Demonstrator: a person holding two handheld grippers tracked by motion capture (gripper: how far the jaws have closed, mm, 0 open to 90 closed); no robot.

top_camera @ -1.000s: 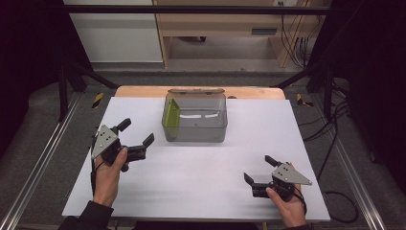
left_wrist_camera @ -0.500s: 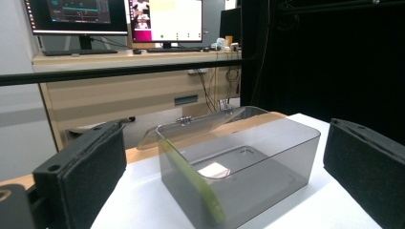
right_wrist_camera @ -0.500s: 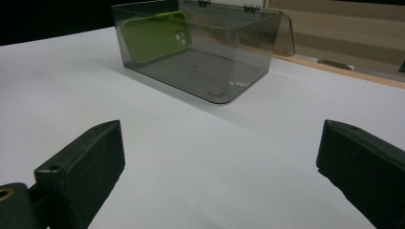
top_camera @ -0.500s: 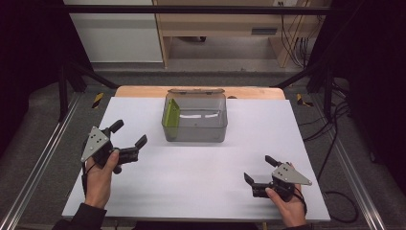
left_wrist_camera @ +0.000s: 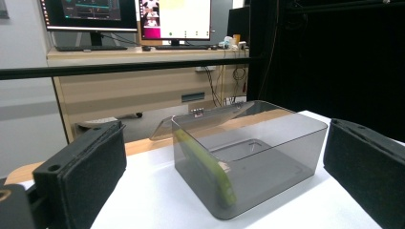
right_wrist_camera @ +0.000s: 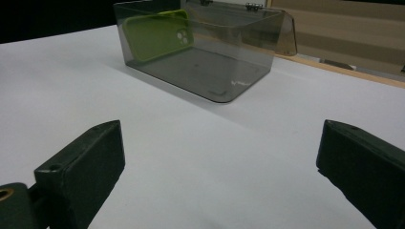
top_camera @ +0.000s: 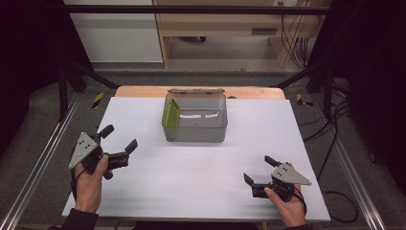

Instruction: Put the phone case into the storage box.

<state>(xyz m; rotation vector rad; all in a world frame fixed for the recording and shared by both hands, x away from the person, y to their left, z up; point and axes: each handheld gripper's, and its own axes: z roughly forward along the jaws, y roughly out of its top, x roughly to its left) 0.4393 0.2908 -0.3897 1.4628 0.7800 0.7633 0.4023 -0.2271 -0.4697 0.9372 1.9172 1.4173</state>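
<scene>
The left tongs are held above the near-left part of the white tabletop, and their two black jaws stand wide apart with nothing between them. In the left gripper view the jaws frame a smoky transparent box that stands ahead of them, slightly to the right — its hinged lid is folded back behind the far wall and leans outward. A green phone case stands inside the box on its edge, tilted against the wall that is nearest to the left tongs' side.

The right tongs are low at the near-right part of the tabletop, well apart from the box and from the left tongs. Their jaws are also spread open and hold nothing; in the right gripper view only bare white tabletop lies between them. From this side the box is ahead and a little to the left, and the green phone case leans on the far-left wall, with its round camera cut-outs turned toward the inside of the box.

Each tool is held by one hand of the person — the left hand and the right hand come from the near edge. Both tongs are clear of the box.
</scene>
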